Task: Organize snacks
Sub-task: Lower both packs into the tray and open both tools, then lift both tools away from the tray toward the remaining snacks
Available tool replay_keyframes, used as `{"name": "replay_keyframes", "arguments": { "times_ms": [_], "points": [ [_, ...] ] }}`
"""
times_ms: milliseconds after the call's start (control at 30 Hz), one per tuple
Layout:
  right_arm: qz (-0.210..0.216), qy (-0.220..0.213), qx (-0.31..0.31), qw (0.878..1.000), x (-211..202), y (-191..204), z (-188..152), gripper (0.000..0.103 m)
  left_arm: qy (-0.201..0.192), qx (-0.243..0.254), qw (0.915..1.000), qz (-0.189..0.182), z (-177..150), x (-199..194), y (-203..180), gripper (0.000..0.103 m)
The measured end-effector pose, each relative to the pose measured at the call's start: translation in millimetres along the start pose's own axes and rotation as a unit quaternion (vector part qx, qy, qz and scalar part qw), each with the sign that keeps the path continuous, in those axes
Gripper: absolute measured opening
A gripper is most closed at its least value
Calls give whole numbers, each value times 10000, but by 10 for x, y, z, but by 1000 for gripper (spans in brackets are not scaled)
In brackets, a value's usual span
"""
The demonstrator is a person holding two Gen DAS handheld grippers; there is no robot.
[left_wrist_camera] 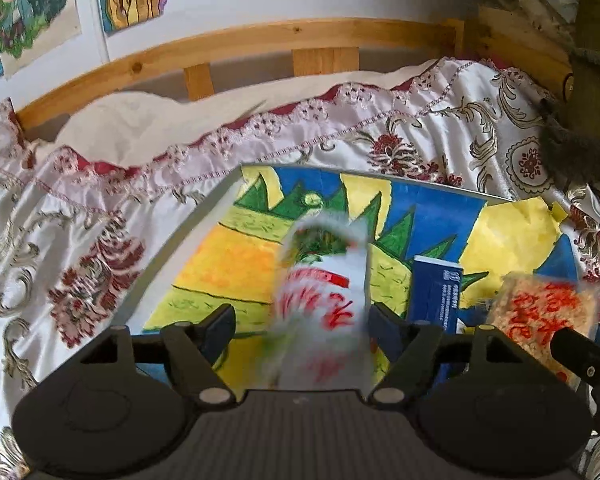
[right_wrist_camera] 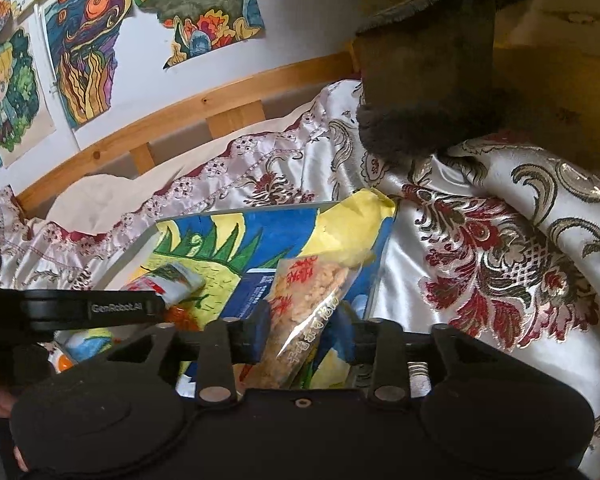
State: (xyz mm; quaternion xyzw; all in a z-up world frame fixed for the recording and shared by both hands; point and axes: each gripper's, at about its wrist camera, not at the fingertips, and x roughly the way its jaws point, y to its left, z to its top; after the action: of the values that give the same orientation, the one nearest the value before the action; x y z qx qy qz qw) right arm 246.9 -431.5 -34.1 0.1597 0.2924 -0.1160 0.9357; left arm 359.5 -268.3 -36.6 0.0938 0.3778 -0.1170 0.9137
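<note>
Left wrist view, left tongs (left_wrist_camera: 300, 320): spread wide, with a white snack packet (left_wrist_camera: 324, 296) printed in red and green between the two fingers, badly blurred; contact with either finger cannot be told.
Left wrist view, surface: painted board (left_wrist_camera: 228, 264) in yellow, green and blue, lying on a floral bedspread (left_wrist_camera: 80, 248).
Left wrist view, other snacks: blue box (left_wrist_camera: 434, 292) upright just right of the packet; clear bag of rice crisps (left_wrist_camera: 544, 316) with red lettering further right.
Right wrist view, right tongs (right_wrist_camera: 302, 326): closed on the clear bag of rice crisps (right_wrist_camera: 312, 304), held tilted above the board (right_wrist_camera: 260, 232).
Right wrist view, surroundings: blue box (right_wrist_camera: 248, 292) behind the bag; white packet (right_wrist_camera: 172, 280) to the left; children's paintings (right_wrist_camera: 88, 52) on the wall.
</note>
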Motion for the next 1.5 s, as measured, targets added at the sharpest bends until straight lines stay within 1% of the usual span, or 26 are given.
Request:
{"name": "replay_keyframes", "arguments": {
  "times_ms": [100,200,267,333,400,467,533,667,733,833,933,1133,1267,1500],
  "points": [
    [-41,-38,-30,10000,7,-15,-3,52,-20,159,9998,103,12,-34,-16,81],
    [-63,-90,-11,9999,-4,-24,1,58,-49,172,9997,144,15,-77,-7,81],
    [-76,-148,-24,9999,-29,-22,8,64,-64,124,9998,152,13,-117,13,84],
    [-87,-225,-57,9997,-67,-8,14,72,-98,98,9997,177,10,-164,39,87],
    [-71,-317,-87,9994,-118,11,28,74,-139,124,9995,241,10,-234,64,89],
    [-7,-398,-110,9991,-175,26,43,79,-227,175,9990,337,15,-323,93,92],
    [115,-495,-36,9987,-239,29,55,88,-347,216,9981,463,26,-431,136,96],
    [290,-694,135,9971,-385,35,87,93,-572,217,9960,658,45,-670,258,99],
    [329,-820,145,9960,-486,59,80,97,-693,162,9947,737,31,-818,339,101],
    [429,-980,107,9942,-670,97,60,99,-967,-48,9924,755,-35,-1061,474,102],
    [482,-1183,-40,9918,-897,172,13,101,-1206,-229,9902,659,-134,-1296,622,102],
    [630,-1573,-89,9855,-1343,316,-112,102,-1523,-553,9853,533,-373,-1713,919,102],
    [647,-1714,-181,9829,-1597,404,-241,102,-1684,-545,9828,533,-604,-1999,1111,102],
    [757,-1646,-189,9833,-1946,553,-494,102,-1863,-372,9804,526,-1065,-2420,1386,102]
  ]
}}
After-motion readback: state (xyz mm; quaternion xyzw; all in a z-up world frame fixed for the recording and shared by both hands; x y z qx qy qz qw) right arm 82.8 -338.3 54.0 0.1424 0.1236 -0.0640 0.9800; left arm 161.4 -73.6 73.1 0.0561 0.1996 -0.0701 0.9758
